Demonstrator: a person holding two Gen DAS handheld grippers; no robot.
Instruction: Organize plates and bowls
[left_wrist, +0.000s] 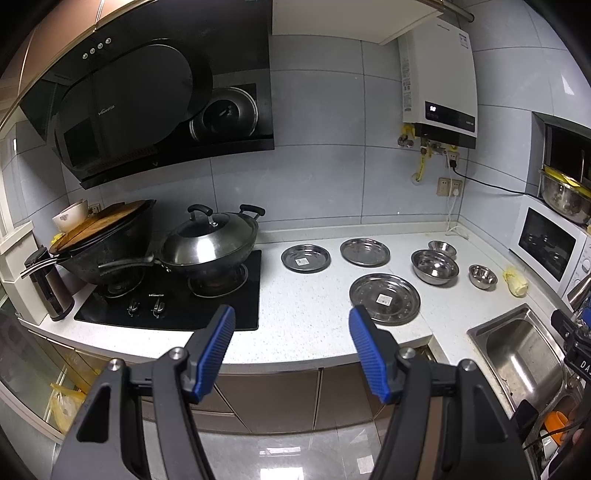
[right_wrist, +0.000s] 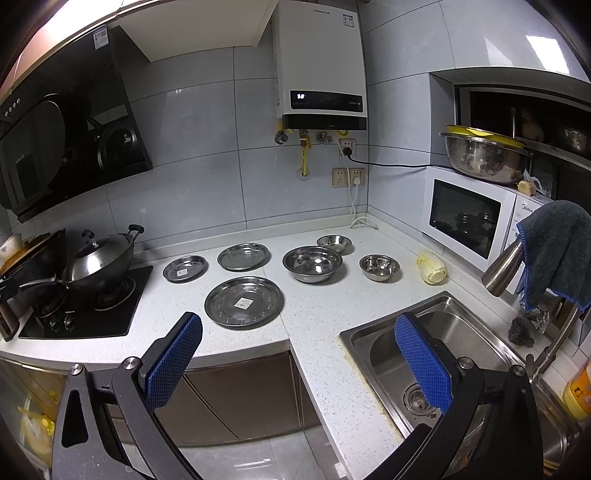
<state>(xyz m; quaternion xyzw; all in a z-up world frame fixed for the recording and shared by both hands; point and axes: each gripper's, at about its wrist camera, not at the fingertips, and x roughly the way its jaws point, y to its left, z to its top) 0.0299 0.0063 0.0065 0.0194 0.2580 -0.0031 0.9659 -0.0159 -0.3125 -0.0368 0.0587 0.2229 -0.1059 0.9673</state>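
Note:
Three steel plates lie on the white counter: a large plate (left_wrist: 384, 299) (right_wrist: 244, 302) in front, a small plate (left_wrist: 306, 258) (right_wrist: 184, 268) at back left, a medium plate (left_wrist: 365, 252) (right_wrist: 243, 256) behind. Three steel bowls stand to their right: a large bowl (left_wrist: 434, 266) (right_wrist: 313, 264), a small bowl (left_wrist: 442, 247) (right_wrist: 334, 243) behind it, another small bowl (left_wrist: 482, 276) (right_wrist: 379, 267) further right. My left gripper (left_wrist: 291, 325) is open and empty, held above the counter's front edge. My right gripper (right_wrist: 299, 332) is open and empty, near the sink corner.
A black hob (left_wrist: 177, 299) with a lidded wok (left_wrist: 210, 243) and a second pan stands at the left. A steel sink (right_wrist: 436, 354) is at the right, with a microwave (right_wrist: 469, 218) behind it. A yellowish vegetable (right_wrist: 432, 271) lies by the microwave.

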